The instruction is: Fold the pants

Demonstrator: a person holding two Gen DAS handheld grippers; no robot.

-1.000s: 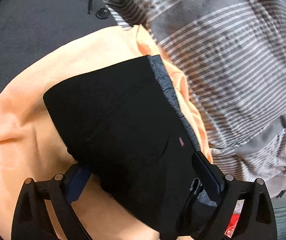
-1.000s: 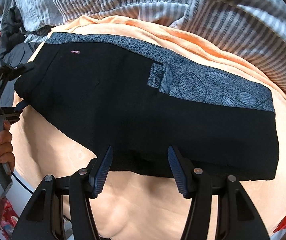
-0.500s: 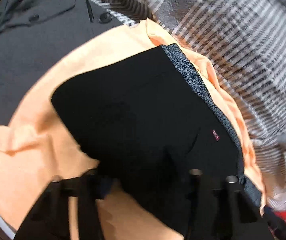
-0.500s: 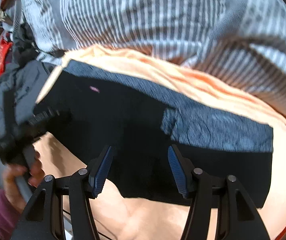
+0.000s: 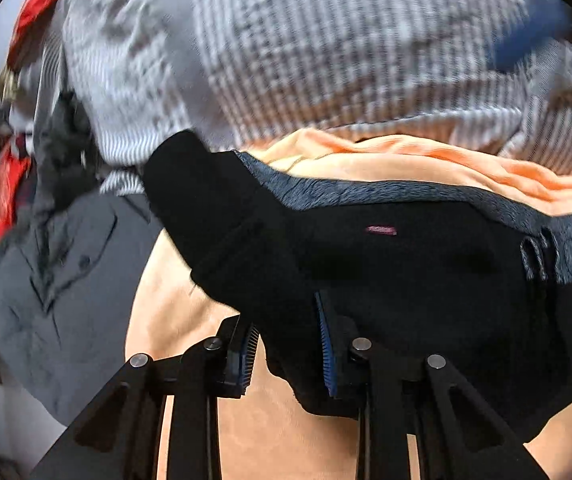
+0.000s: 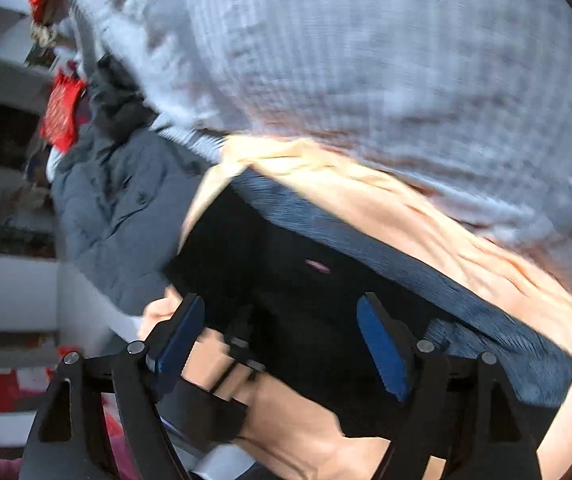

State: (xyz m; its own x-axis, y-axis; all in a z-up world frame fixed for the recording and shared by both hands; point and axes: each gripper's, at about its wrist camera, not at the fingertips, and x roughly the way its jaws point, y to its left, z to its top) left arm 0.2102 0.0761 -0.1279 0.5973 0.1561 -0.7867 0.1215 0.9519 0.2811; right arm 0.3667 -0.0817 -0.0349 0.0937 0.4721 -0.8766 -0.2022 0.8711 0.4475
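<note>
The black pants [image 5: 386, 264] with a grey patterned waistband [image 5: 366, 194] lie folded on an orange cloth [image 5: 426, 160]. My left gripper [image 5: 286, 344] is closed on the near edge of the pants, with black fabric bunched between its blue pads. In the right wrist view the pants [image 6: 286, 280] sit ahead of my right gripper [image 6: 281, 344], which is open over their near edge. The left gripper's black frame [image 6: 237, 344] shows between the right fingers.
A grey striped duvet [image 5: 306, 48] covers the bed behind the orange cloth [image 6: 406, 208]. A dark grey buttoned garment [image 5: 65, 280] lies at the left. Red items [image 5: 1, 196] and a blue object [image 5: 526, 36] sit at the edges.
My left gripper has closed on the pants' edge and lifted it. Both cameras swung left and tilted up, and the right gripper moved toward the left end of the pants.
</note>
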